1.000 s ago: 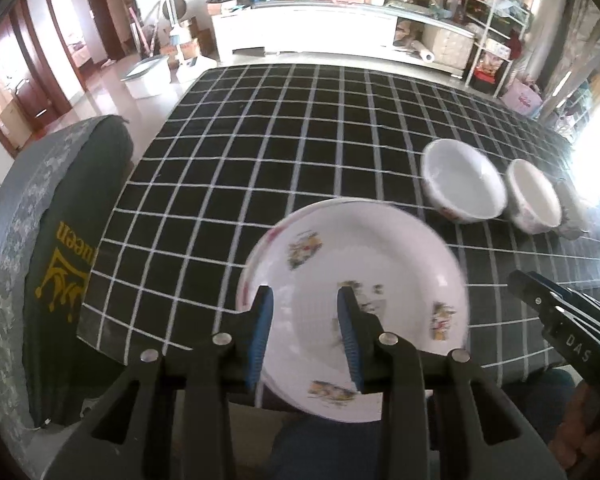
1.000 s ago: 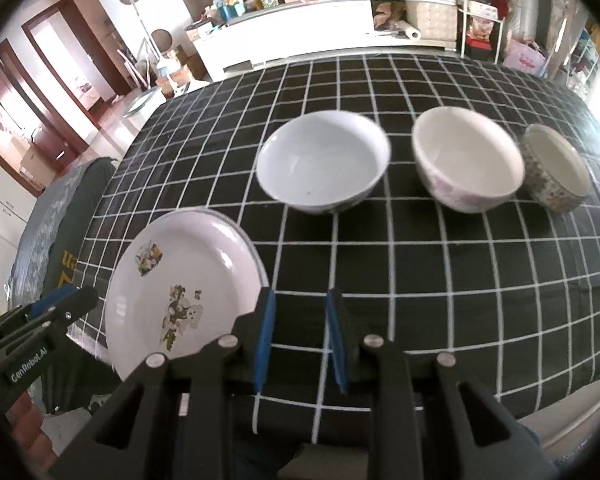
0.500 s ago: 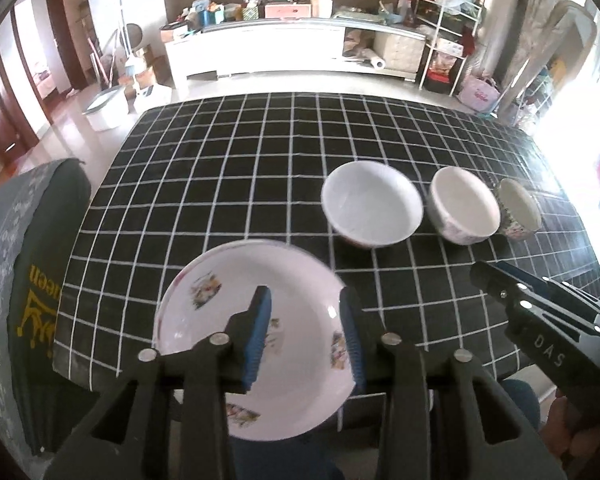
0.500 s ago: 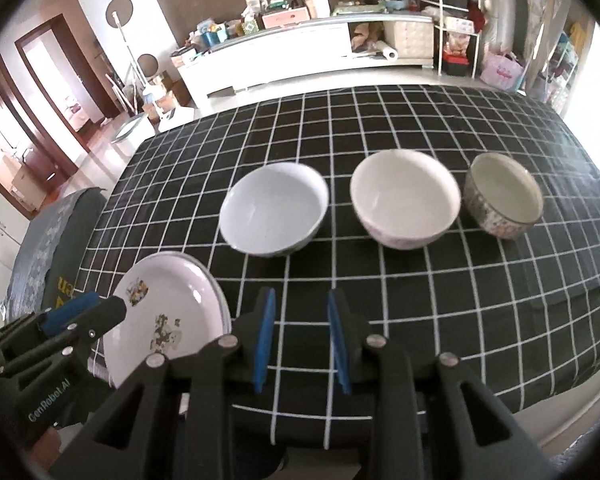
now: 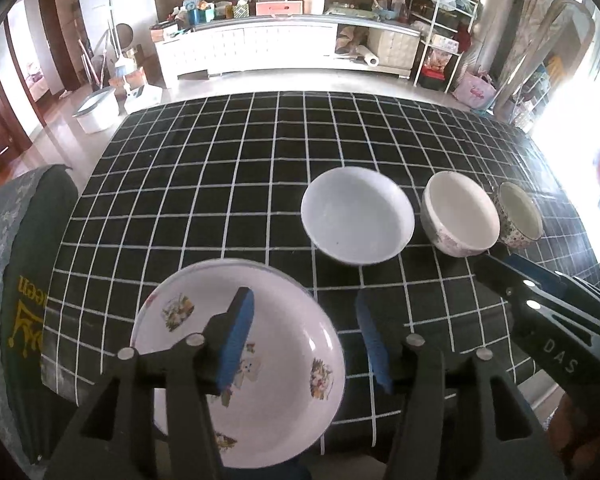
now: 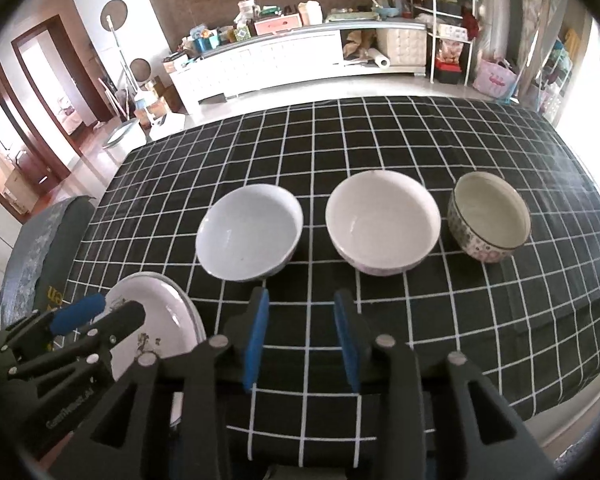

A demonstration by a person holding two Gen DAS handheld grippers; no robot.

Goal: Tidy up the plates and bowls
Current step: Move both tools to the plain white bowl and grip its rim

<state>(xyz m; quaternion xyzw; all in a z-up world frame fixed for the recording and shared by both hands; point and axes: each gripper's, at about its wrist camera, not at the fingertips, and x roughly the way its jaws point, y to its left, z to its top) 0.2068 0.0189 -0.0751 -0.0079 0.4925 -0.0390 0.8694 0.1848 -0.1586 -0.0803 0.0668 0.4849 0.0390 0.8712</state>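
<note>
We are hovering both claws, empty and part-open, their jaws just widening: the left claw (image 5: 304,336) over the plate (image 5: 236,364) at the worktop's (image 6: 380,148) near edge, the right claw (image 6: 300,336) short of three bowls (image 6: 249,232), likely sizing up grips.

checked tablecloth (image 5: 228,184) | white cabinet (image 5: 260,46) | wire shelf (image 6: 448,46)

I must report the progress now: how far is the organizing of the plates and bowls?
Done: the floral plate lies at the near left table edge; whether more plates sit under it is unclear. Three bowls stand in a row, unstacked: pale blue bowl, white bowl, patterned bowl. In hand: nothing; left claw and right claw have just been opening, both empty. Left: probably nesting the bowls.
</note>
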